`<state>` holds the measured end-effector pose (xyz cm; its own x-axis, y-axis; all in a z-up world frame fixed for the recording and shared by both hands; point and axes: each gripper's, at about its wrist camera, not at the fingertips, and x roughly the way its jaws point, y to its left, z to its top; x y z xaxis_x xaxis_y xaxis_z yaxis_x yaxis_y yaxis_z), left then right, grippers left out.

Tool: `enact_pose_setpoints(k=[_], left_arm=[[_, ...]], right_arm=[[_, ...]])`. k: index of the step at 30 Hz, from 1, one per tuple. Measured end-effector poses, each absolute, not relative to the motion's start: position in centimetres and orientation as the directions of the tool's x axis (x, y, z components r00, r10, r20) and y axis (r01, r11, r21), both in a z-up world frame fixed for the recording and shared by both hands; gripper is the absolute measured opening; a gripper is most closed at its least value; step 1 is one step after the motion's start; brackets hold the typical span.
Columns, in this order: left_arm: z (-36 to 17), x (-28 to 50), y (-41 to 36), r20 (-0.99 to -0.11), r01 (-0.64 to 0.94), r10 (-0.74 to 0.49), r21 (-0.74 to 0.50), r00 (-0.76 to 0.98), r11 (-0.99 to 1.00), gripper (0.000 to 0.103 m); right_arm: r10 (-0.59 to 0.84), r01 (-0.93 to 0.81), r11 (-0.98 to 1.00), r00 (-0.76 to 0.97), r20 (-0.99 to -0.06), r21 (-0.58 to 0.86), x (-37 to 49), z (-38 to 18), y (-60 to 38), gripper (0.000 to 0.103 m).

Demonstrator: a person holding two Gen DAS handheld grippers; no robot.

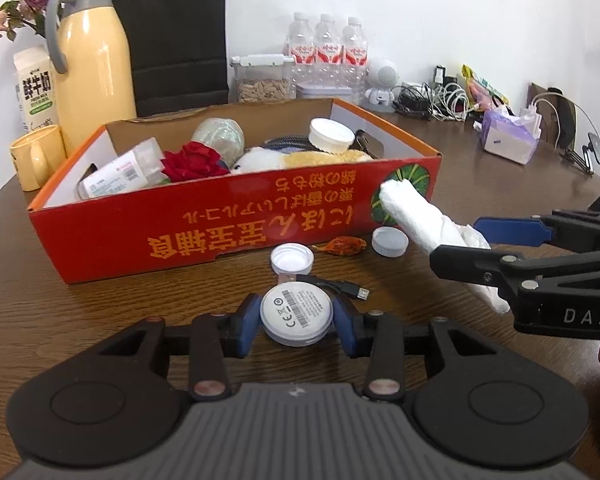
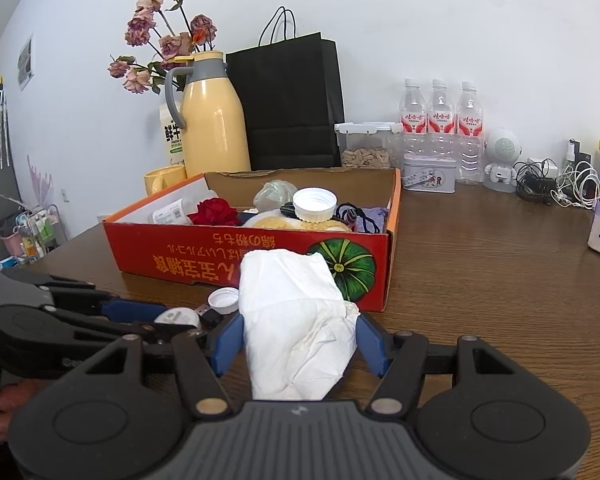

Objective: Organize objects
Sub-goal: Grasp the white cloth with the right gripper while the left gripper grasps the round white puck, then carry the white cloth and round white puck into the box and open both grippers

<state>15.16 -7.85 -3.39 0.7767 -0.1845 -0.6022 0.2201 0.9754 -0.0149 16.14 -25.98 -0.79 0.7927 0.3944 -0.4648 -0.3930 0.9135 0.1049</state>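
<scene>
A red cardboard box (image 1: 228,216) with orange rims stands on the wooden table, holding a red fabric rose (image 1: 192,162), a plush toy, bottles and a white lid. My left gripper (image 1: 296,316) is shut on a round white cable reel (image 1: 296,308) with a black USB cable (image 1: 332,284), low in front of the box. My right gripper (image 2: 300,344) is shut on a rolled white tissue (image 2: 296,320), near the box's front right corner; it also shows in the left wrist view (image 1: 420,220). Two white bottle caps (image 1: 292,258) (image 1: 390,240) and a dried orange scrap (image 1: 344,246) lie by the box.
Behind the box stand a yellow thermos (image 1: 92,68), yellow mug (image 1: 36,156), milk carton, black paper bag (image 2: 288,104), a snack container, three water bottles (image 2: 440,120) and a tin. At back right are a white robot speaker, tangled cables (image 2: 560,184) and a purple tissue pack (image 1: 508,136).
</scene>
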Motion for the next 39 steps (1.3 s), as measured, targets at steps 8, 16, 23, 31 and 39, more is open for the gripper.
enact_pose_setpoints(k=[8,16,23,31,39], left_arm=[[-2.0,14.9,-6.0,-0.568,0.172,-0.151,-0.018,0.809,0.985,0.041],[0.5,15.1,-4.8,-0.491,0.149,-0.133,-0.006,0.861,0.989,0.041],[2.9,17.2,-3.8,-0.422,0.111,-0.104,-0.008,0.9,0.994,0.041],[4.5,21.2,-2.7,-0.386,0.057,-0.066,-0.035,0.92,0.998,0.041],[4.3,25.5,-1.9,-0.379,-0.001,-0.014,-0.041,0.925,0.999,0.041]], right_arm=[[0.392,-0.395,0.914,0.801,-0.452,0.092,15.8,-0.3,-25.8,0.061],[0.411,-0.428,0.902,0.817,-0.404,0.052,15.7,1.7,-24.5,0.061],[0.418,-0.447,0.895,0.841,-0.344,-0.004,17.5,4.5,-22.6,0.061],[0.413,-0.449,0.893,0.853,-0.32,-0.043,22.4,7.0,-19.3,0.061],[0.382,-0.417,0.908,0.86,-0.337,-0.033,27.7,6.8,-16.9,0.061]])
